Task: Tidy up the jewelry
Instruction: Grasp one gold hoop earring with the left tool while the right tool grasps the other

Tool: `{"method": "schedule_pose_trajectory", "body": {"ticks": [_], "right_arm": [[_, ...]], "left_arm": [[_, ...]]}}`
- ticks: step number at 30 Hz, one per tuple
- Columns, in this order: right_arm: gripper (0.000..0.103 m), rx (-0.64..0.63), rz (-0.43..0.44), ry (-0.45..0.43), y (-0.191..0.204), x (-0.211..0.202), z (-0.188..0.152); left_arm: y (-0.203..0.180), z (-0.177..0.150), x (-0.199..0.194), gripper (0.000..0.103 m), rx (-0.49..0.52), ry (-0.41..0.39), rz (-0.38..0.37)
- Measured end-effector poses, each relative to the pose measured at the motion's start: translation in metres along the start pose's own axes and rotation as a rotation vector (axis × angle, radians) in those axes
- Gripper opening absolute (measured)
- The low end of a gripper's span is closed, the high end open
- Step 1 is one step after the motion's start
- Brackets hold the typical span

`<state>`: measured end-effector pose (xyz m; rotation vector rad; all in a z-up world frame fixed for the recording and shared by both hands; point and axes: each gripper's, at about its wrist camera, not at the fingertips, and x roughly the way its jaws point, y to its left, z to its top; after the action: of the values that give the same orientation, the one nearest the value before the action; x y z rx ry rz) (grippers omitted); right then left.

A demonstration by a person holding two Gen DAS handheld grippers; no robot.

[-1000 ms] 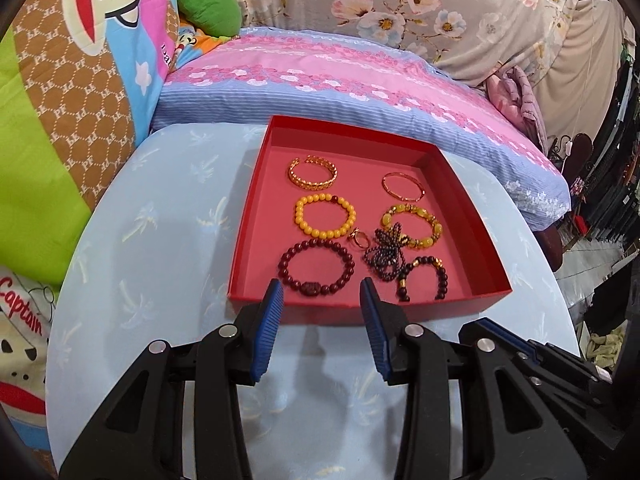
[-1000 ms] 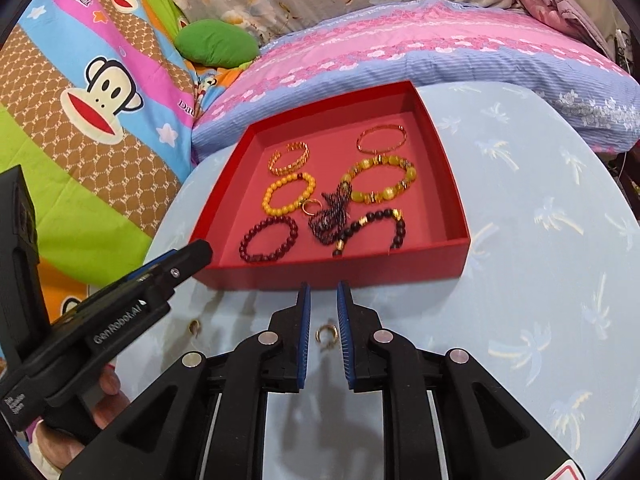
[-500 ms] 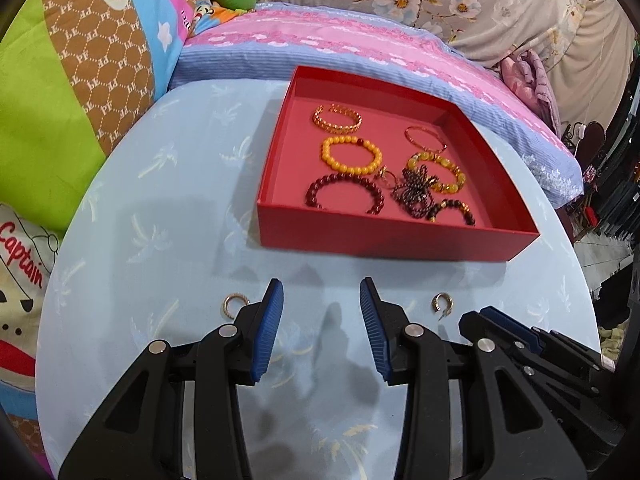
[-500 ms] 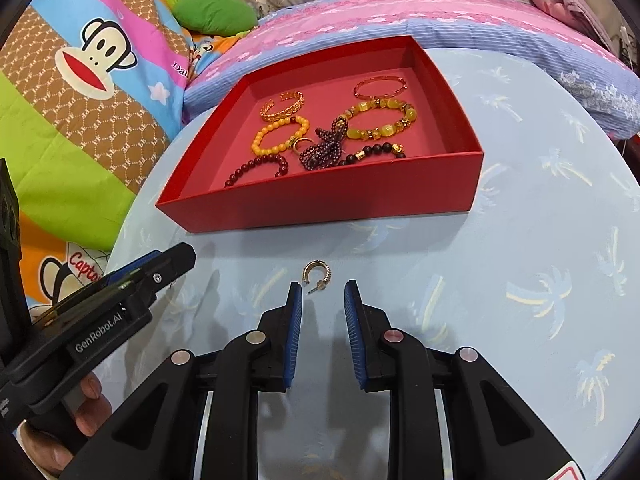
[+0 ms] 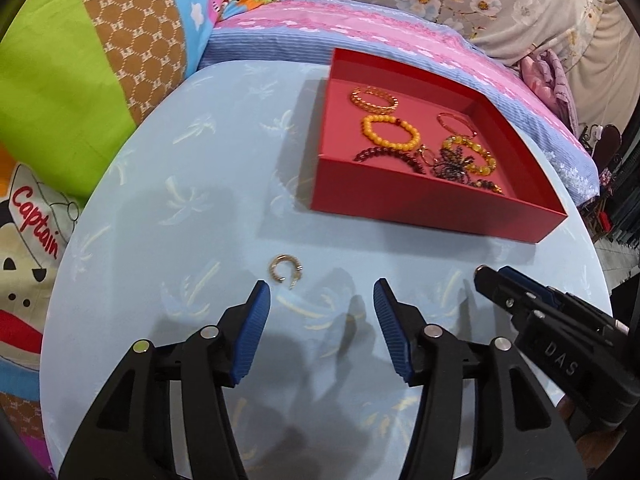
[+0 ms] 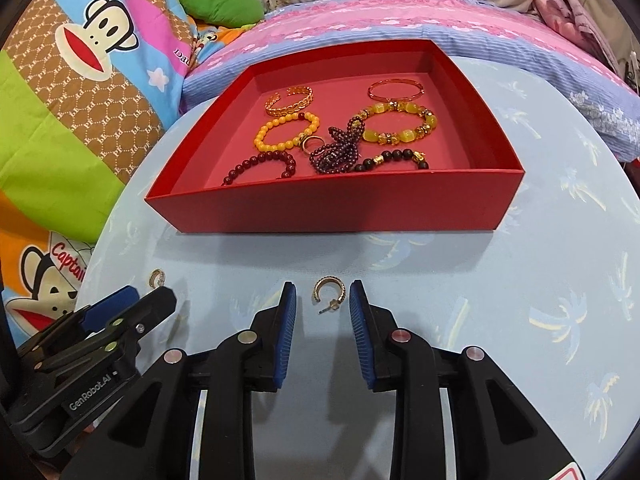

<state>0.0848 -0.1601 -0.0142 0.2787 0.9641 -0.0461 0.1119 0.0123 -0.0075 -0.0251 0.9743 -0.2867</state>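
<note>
Earrings are seen on the blue table [image 6: 520,280], outside the red box [image 6: 340,208] of bracelets. One earring [image 6: 329,289] lies between the parted fingers of the right gripper [image 6: 322,300], untouched. The other earring [image 5: 285,275] lies just ahead of the wide-spread left gripper [image 5: 322,300].

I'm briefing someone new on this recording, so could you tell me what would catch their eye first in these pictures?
The red tray at the middle of the pale blue table stands out first, with beaded bracelets and gold bangles inside. Next, a small gold hoop earring lies on the cloth between the open fingers of the right gripper. A second hoop earring lies just ahead of the open left gripper.
</note>
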Motion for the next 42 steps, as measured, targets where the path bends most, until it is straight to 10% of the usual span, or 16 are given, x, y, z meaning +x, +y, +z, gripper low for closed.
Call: {"method": "schedule_pose_trajectory", "body": {"ticks": [16, 33, 42], "right_arm": [[0.017, -0.047, -0.055, -0.015, 0.006, 0.007, -0.002], [0.016, -0.03, -0.025, -0.005, 0.008, 0.0, -0.008], [0.016, -0.024, -0.015, -0.023, 0.007, -0.011, -0.006]], "left_arm": [[0.022, 0.002, 0.01, 0.053, -0.026, -0.002, 0.05], [0.012, 0.007, 0.016, 0.018, 0.022, -0.011, 0.047], [0.008, 0.009, 0.015, 0.017, 0.016, 0.001, 0.025]]}}
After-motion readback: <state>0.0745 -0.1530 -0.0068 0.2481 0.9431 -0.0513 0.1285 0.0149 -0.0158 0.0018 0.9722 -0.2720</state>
